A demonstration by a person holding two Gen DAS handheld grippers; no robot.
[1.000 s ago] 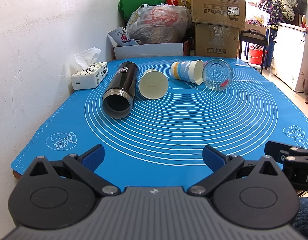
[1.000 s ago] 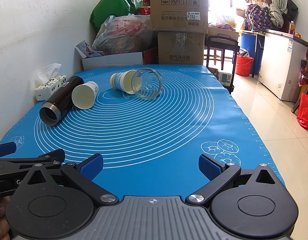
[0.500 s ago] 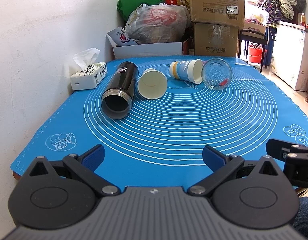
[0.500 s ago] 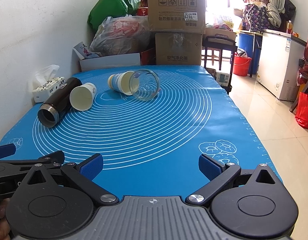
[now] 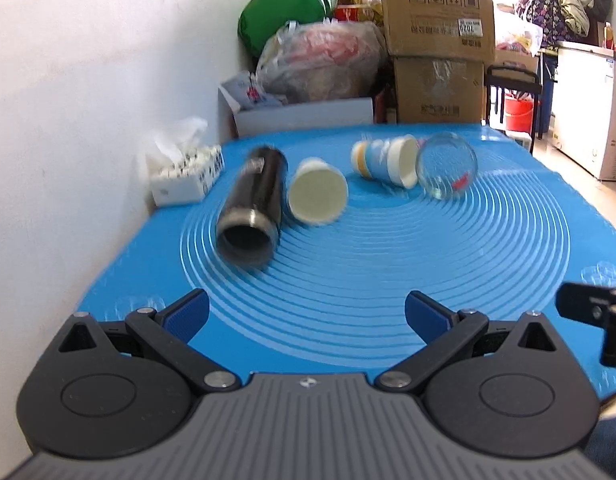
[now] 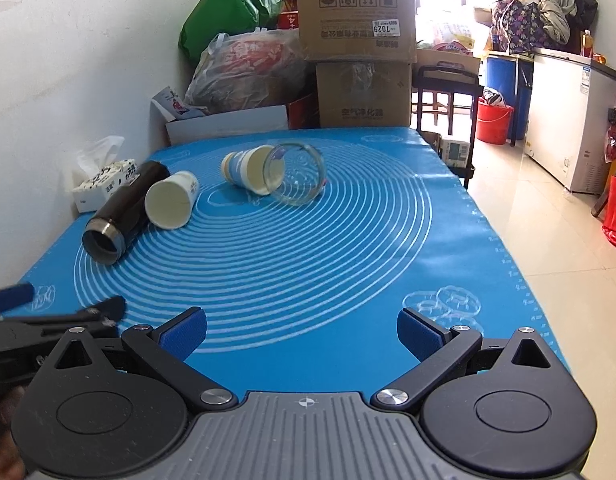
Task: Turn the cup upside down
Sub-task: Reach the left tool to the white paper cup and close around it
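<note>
Several cups lie on their sides on a blue mat (image 5: 387,272): a black flask (image 5: 252,208) (image 6: 122,210), a white paper cup (image 5: 317,197) (image 6: 171,199), a blue-and-yellow paper cup (image 5: 383,161) (image 6: 250,169) and a clear glass (image 5: 447,171) (image 6: 296,174). My left gripper (image 5: 307,316) is open and empty, low over the mat's near edge, in front of the flask and white cup. My right gripper (image 6: 302,332) is open and empty beside it on the right. Each gripper shows at the edge of the other's view.
A tissue box (image 5: 186,178) (image 6: 102,188) stands at the mat's left edge by the white wall. Cardboard boxes (image 6: 355,44) and bags (image 5: 319,60) pile up behind the table. The table's right edge drops to a tiled floor (image 6: 547,220).
My left gripper has moved forward towards the flask and white cup, and its view is blurred. My right gripper has moved slightly. Both stay open; the cups have not moved.
</note>
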